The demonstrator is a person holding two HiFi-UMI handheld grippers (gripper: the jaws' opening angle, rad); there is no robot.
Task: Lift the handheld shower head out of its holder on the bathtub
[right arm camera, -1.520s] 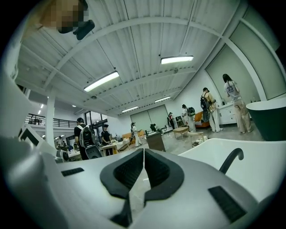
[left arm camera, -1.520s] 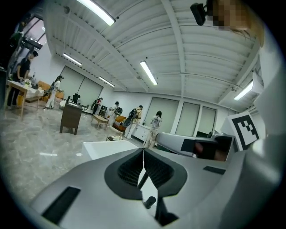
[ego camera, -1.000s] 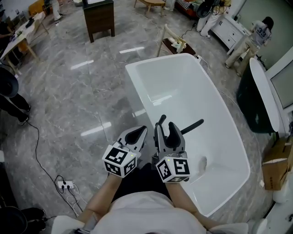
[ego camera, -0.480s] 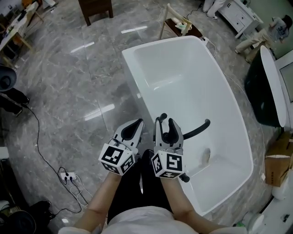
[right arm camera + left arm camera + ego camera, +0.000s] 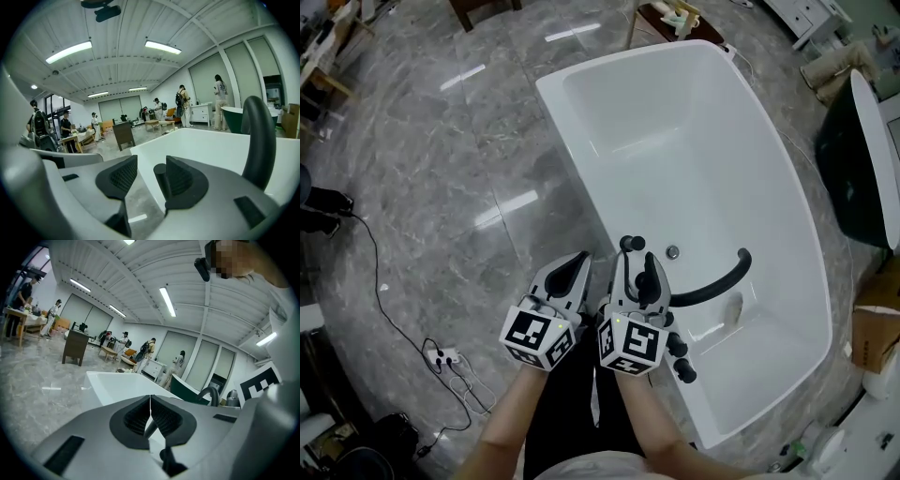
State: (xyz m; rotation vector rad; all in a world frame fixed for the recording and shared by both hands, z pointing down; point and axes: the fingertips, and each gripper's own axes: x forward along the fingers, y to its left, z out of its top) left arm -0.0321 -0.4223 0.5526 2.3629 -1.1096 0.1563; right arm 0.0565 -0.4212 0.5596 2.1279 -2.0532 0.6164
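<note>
The left hand-held gripper [image 5: 574,267] was shut tight with nothing in it. Just beside it, the right hand-held gripper [image 5: 636,266] was open. The black shower head [image 5: 628,245] stood between its jaws, close by one pad. The shower head was at the near rim of the white bathtub [image 5: 694,159]. It stood straight up, its long way going up and down, with its round end on top. A bent black tap [image 5: 714,281] reached out over the tub. The floor [image 5: 441,187] was shiny grey stone. Far off in the big room were people [image 5: 218,101], a dark cabinet [image 5: 123,133] and long ceiling lights [image 5: 69,51].
</note>
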